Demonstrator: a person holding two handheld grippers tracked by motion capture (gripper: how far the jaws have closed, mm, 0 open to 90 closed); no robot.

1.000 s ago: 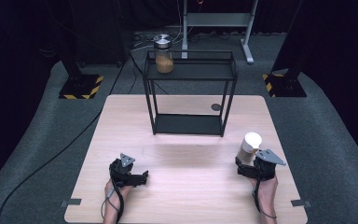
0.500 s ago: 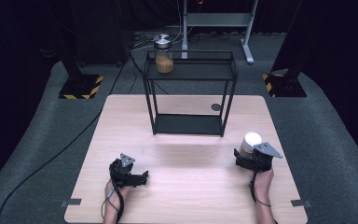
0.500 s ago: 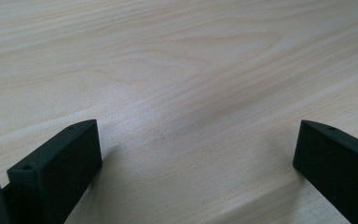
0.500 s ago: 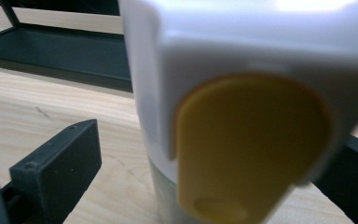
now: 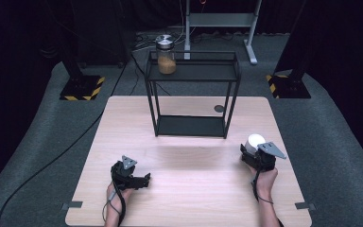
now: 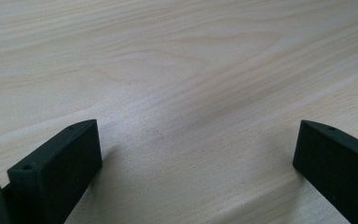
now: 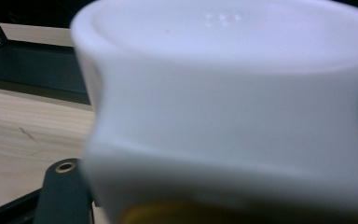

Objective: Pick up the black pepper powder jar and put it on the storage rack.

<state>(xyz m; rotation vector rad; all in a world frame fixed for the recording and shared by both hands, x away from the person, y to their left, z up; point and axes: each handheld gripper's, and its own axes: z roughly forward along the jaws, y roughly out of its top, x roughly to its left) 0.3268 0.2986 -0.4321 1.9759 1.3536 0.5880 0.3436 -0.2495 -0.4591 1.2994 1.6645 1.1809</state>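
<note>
table (image 5: 189, 189) pale wood grain | rack (image 5: 193, 79) black | lid (image 5: 255, 140) white | tongs (image 6: 196, 163) black

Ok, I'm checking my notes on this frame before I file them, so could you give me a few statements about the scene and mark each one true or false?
1. A jar with a metal lid stands on the top shelf of the black rack. True.
2. The left gripper holds a white object. False: its jaws stand wide apart over bare table, with nothing between them.
3. A white container sits at the right gripper. True; it is right up against the camera in the right gripper view.
4. The jar is empty. False: it holds an orange-brown filling.
5. The rack stands on the floor beside the table. False: it stands on the table's far half.
</note>
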